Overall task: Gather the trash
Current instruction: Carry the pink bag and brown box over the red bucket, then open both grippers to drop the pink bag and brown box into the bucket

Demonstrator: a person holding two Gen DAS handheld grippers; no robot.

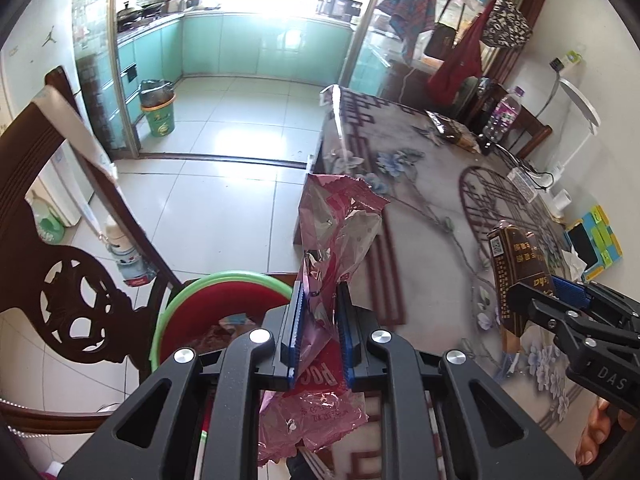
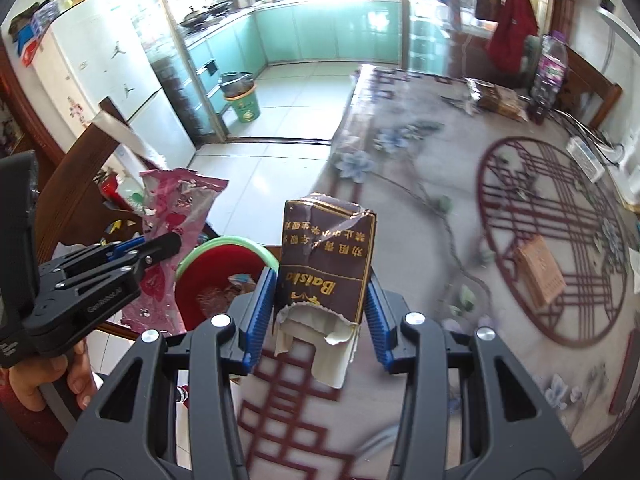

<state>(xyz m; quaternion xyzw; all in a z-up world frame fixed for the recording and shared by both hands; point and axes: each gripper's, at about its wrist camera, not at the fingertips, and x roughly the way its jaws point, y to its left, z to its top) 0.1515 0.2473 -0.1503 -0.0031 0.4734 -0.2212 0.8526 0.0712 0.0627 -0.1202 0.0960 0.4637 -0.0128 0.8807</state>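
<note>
Pinching a crinkly pink wrapper [image 1: 336, 240] mid-frame, the left gripper [image 1: 319, 328] clamps its limp, light film; the right gripper [image 2: 318, 312] squeezes a torn, crushable cigarette pack [image 2: 326, 264] near the red bin [image 2: 218, 268] at lower left.

Printed upside down on the brown cigarette pack [image 2: 325, 264]: "Baisha" in gold script, above rows of Chinese characters. On the pink wrapper [image 1: 320, 308]: "POC", inverted. On the right gripper [image 1: 568, 300] body: "DAS". Other print too blurred to read.
</note>
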